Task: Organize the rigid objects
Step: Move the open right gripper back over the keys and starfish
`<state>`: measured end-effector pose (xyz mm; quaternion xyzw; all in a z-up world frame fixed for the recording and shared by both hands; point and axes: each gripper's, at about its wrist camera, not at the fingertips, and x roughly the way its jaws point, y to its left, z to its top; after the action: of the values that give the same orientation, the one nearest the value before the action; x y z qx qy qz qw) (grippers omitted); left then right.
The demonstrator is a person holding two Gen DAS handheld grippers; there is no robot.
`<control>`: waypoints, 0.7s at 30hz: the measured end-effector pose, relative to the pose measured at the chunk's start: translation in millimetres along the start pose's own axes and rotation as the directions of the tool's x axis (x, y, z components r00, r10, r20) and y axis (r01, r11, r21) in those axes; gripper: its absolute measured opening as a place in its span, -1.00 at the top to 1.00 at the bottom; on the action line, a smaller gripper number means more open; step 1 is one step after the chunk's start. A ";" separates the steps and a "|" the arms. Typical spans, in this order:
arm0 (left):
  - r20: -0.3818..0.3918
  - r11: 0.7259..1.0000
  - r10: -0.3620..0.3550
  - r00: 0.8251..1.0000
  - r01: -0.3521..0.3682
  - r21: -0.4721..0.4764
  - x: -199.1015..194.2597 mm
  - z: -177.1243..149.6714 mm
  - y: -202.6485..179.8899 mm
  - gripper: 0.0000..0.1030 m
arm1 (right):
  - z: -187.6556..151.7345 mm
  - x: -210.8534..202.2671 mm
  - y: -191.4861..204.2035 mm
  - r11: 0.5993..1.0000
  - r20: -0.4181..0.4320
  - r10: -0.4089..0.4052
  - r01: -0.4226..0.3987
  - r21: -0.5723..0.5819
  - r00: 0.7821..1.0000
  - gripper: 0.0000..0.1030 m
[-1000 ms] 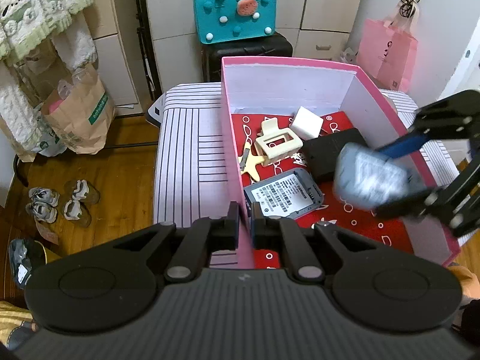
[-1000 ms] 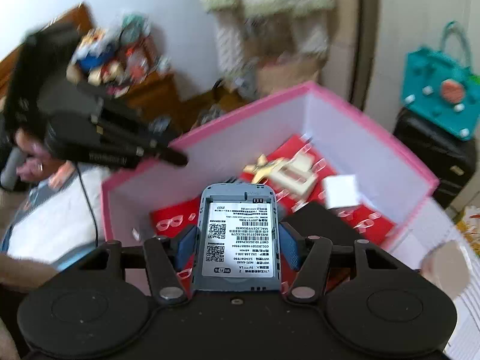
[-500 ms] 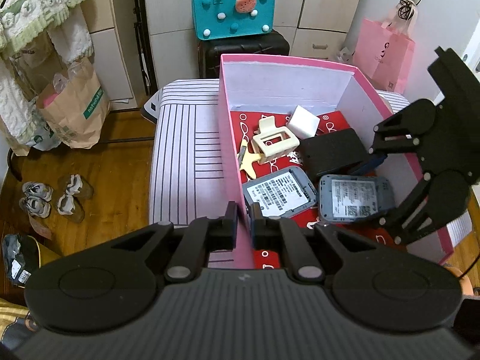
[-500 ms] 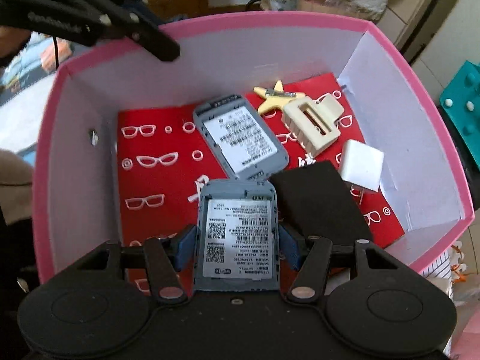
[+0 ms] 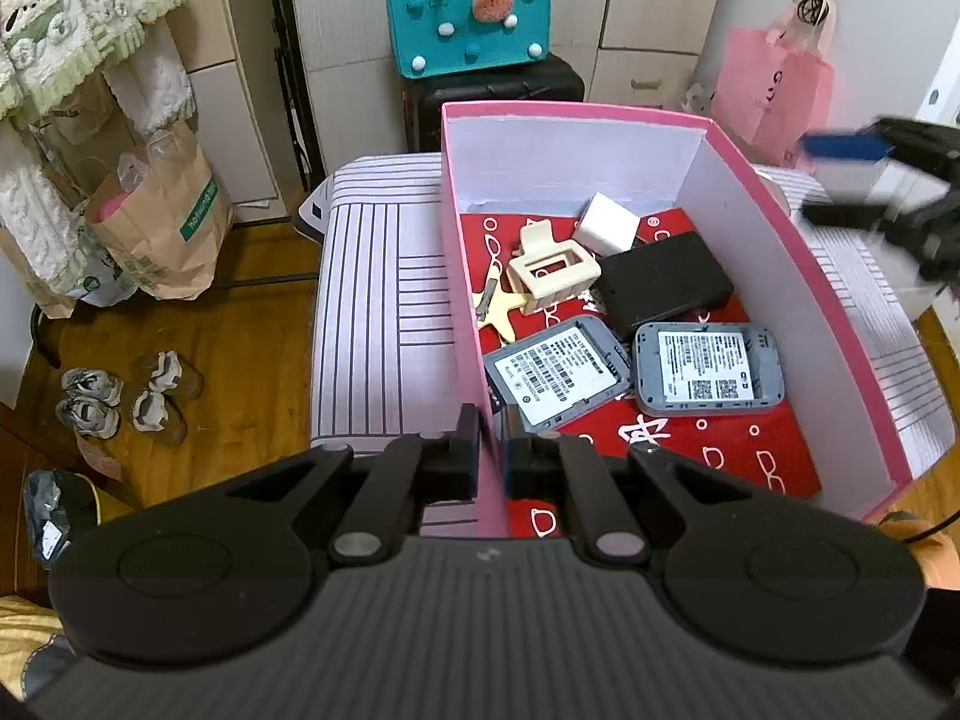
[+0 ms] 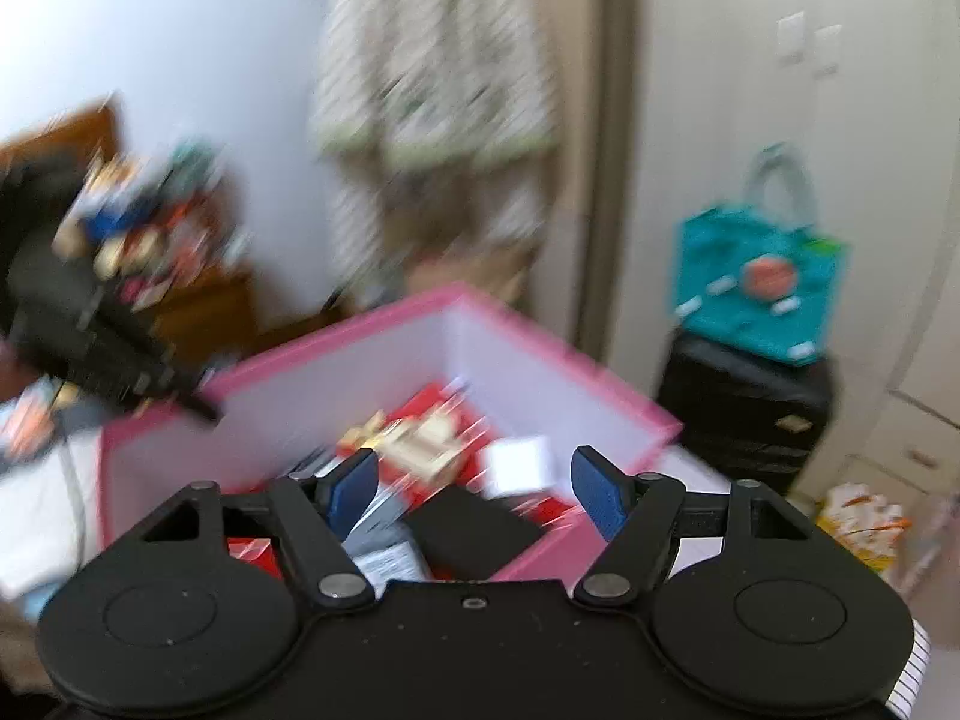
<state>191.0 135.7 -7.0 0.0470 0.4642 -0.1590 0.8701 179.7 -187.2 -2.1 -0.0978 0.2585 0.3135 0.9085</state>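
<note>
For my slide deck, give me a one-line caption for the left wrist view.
Left gripper clamps the near wall of the pink box holding two grey devices, a hair claw and more.

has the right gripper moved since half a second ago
Yes. The right gripper, jaws just opened and empty, has pulled out of the pink box toward its far right side.

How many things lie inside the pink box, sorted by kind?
Grey devices with labels: 2
Black device: 1
Cream hair claw: 1
White block: 1
Yellow star clip: 1
Total: 6
</note>
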 end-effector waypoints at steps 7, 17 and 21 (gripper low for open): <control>-0.096 0.999 0.028 0.995 -0.032 -0.031 4.6 24.7 -2.6 0.88 | -27.8 -22.9 -34.9 0.985 0.001 -0.073 0.072 0.154 0.997 -0.47; -0.121 0.993 0.113 0.986 -0.115 -0.003 23.7 43.6 -15.8 0.86 | -75.9 -31.9 -47.1 0.985 -0.056 -0.024 0.033 0.170 0.998 -0.46; -0.130 0.993 0.114 0.985 -0.118 -0.026 36.3 49.0 -14.0 0.76 | -88.3 -38.6 -49.9 0.990 -0.088 -0.040 0.051 0.128 0.995 -0.46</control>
<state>244.2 102.7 -8.3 0.0693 0.5182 -0.0968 0.8469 148.8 -276.4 -55.7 -0.0576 0.3144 0.2708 0.9080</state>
